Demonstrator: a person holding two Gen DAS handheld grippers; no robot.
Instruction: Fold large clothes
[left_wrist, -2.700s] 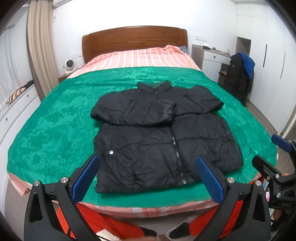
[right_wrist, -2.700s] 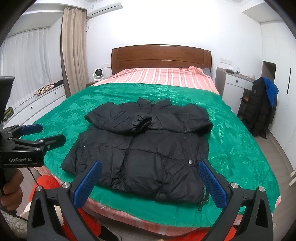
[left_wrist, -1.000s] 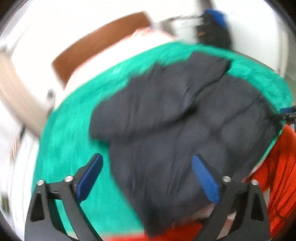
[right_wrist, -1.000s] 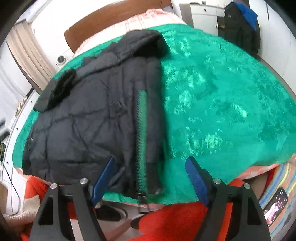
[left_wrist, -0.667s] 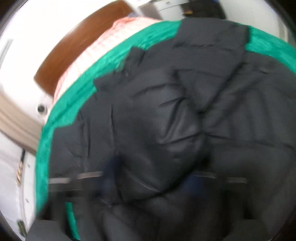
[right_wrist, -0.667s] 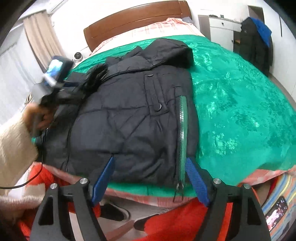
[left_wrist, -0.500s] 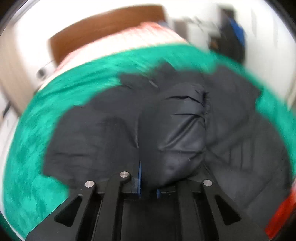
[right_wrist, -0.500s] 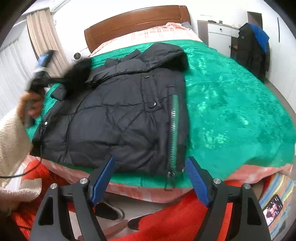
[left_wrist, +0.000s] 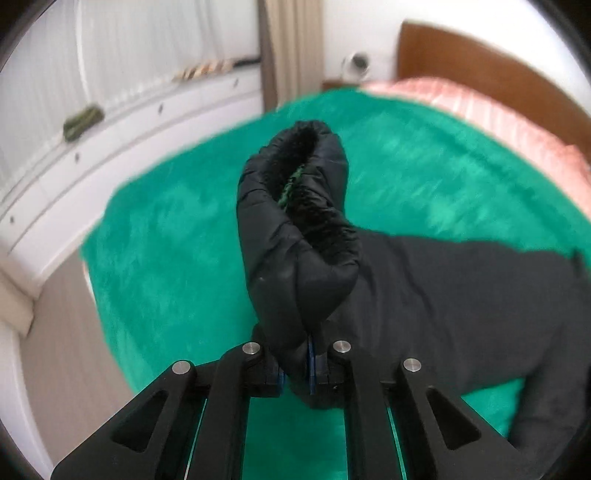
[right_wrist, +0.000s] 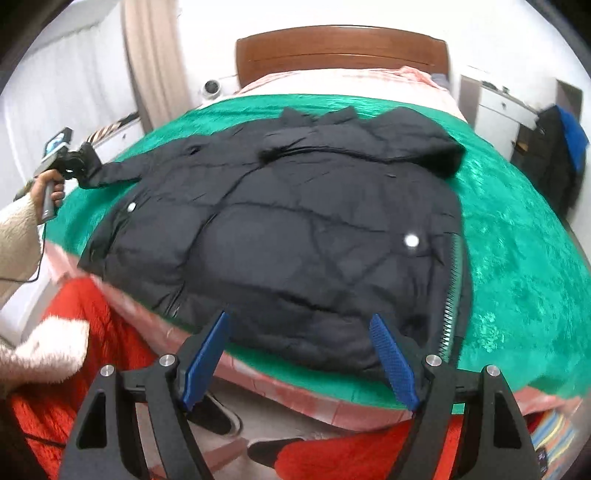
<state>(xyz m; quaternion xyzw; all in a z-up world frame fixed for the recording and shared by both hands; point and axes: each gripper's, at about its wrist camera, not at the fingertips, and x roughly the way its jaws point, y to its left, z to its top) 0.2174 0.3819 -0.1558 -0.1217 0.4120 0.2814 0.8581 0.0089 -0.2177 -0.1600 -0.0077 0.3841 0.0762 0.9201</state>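
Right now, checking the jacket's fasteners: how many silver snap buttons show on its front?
2: one snap near the jacket's left edge in the right wrist view, another snap near the zipper. Folds may hide more.

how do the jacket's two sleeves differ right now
The near sleeve is pulled straight out sideways off the jacket, while the far sleeve lies folded across the chest. The near sleeve's cuff is clamped in the shut left gripper; the far sleeve is untouched, and the right gripper hangs open at the hem. Both are black and padded.
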